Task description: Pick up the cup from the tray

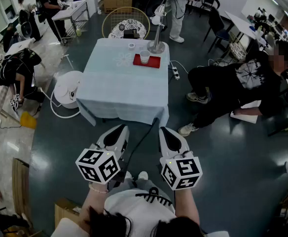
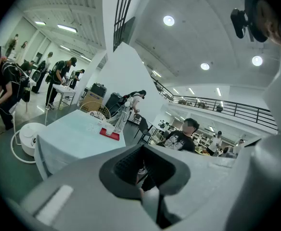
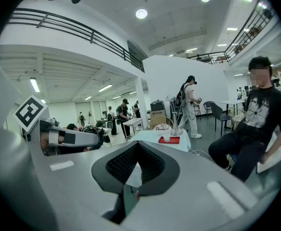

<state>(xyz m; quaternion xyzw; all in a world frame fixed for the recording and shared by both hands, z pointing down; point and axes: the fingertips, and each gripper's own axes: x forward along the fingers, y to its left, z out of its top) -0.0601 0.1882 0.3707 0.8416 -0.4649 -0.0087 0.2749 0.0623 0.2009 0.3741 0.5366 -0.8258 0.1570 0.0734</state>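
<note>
Close in, the grey-and-white left gripper and its right gripper twin have their jaws pressed together on nothing, short of the pale blue clothed table. At its far side, the small clear cup stands on the flat red tray, its contents too small to tell.

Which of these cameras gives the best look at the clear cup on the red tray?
The head view: it looks down on the clear cup standing on the flat red tray, with nothing in front. Both gripper views show it only as a tiny, distant shape.
</note>
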